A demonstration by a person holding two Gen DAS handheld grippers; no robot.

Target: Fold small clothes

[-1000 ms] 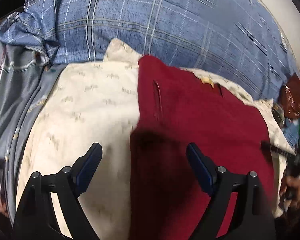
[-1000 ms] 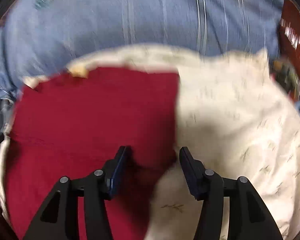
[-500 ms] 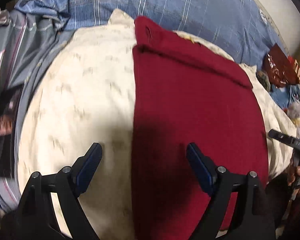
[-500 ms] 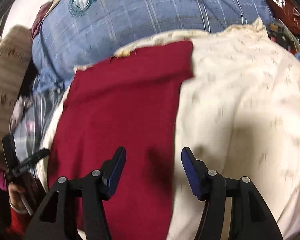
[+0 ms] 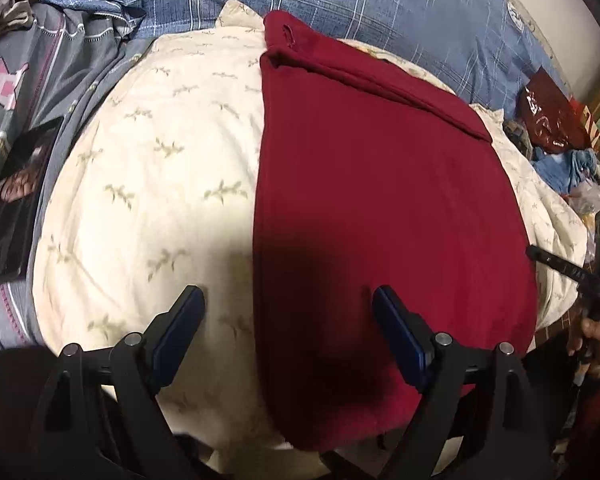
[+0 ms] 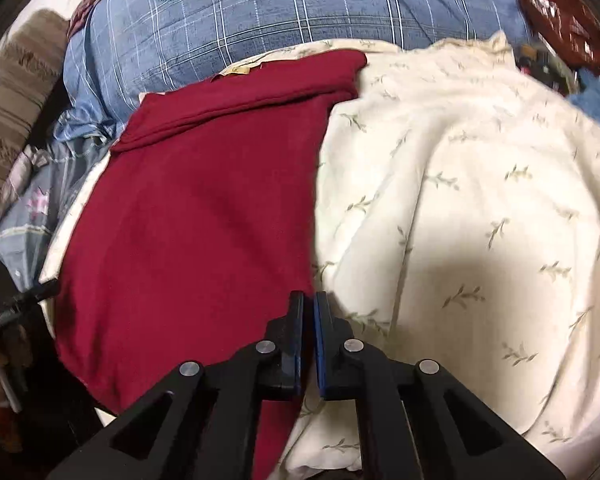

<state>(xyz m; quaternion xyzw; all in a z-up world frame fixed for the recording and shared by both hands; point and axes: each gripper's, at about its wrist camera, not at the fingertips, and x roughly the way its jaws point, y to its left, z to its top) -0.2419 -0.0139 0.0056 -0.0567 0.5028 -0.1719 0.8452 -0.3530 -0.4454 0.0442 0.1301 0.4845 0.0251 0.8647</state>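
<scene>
Below us, a dark red garment lying flat on a cream leaf-print pillow, blue plaid bedding behind, our left gripper wide open, empty, straddling its edge, our right gripper just closed, nothing visibly pinched.

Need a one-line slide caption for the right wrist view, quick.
Right tongs, just closed and holding nothing, poised over the edge of a dark red garment lying flat on a cream leaf-print quilt.
</scene>
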